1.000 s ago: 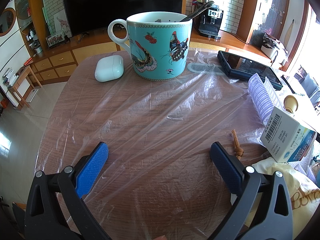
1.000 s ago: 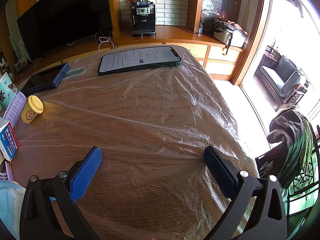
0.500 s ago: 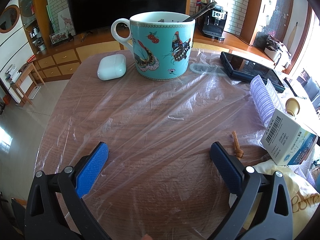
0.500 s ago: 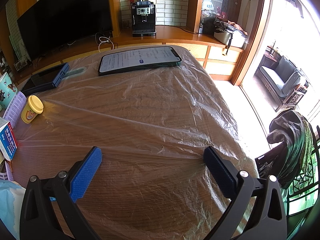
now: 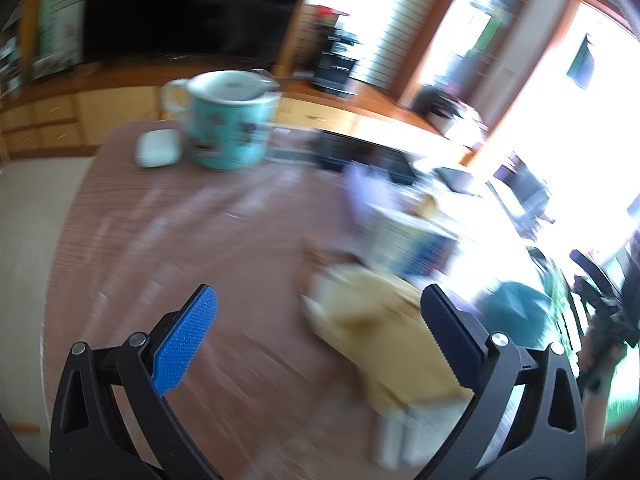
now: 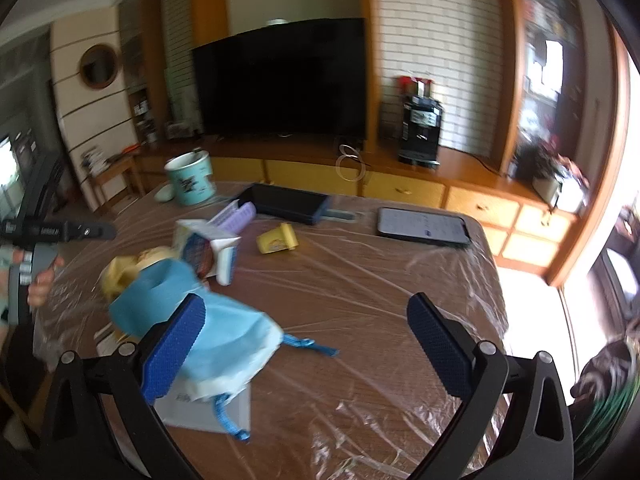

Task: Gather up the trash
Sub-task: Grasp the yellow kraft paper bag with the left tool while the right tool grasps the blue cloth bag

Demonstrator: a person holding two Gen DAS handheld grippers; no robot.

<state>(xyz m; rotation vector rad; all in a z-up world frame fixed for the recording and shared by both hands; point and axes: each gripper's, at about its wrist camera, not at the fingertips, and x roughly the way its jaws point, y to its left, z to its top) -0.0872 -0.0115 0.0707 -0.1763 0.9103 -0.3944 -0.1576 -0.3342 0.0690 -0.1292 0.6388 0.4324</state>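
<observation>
Two fisheye views look out over a wooden bench (image 6: 360, 292) covered in clear plastic film.

In the right wrist view, the right gripper (image 6: 306, 334) hangs above the bench with its blue-padded fingers spread wide and nothing between them. Just behind its left finger lies a crumpled blue face mask (image 6: 208, 320) with loose blue straps, resting partly on a flat white paper (image 6: 208, 416). Behind the mask, touching it, sits a crumpled yellow wrapper (image 6: 120, 272). Beside that is an opened white and blue carton (image 6: 204, 246), tipped on its side. A small yellow tub (image 6: 277, 239) lies on its side near the middle of the bench. Further back are a dark flat case (image 6: 286, 209), a turquoise mug (image 6: 192, 178) near the far left corner, and a phone (image 6: 424, 227) lying flat with its screen lit. At the left edge a hand (image 6: 40, 280) grips the other tool's handle.

The left wrist view is heavily blurred by motion. The left gripper (image 5: 318, 322) is also spread wide and holds nothing. The yellow wrapper (image 5: 376, 320) lies between and beyond its fingers, toward the right one. The mug (image 5: 232, 124) and a small white earbud case (image 5: 156, 153) stand at the far left of the bench. A black television (image 6: 280, 80) fills the wall behind.
</observation>
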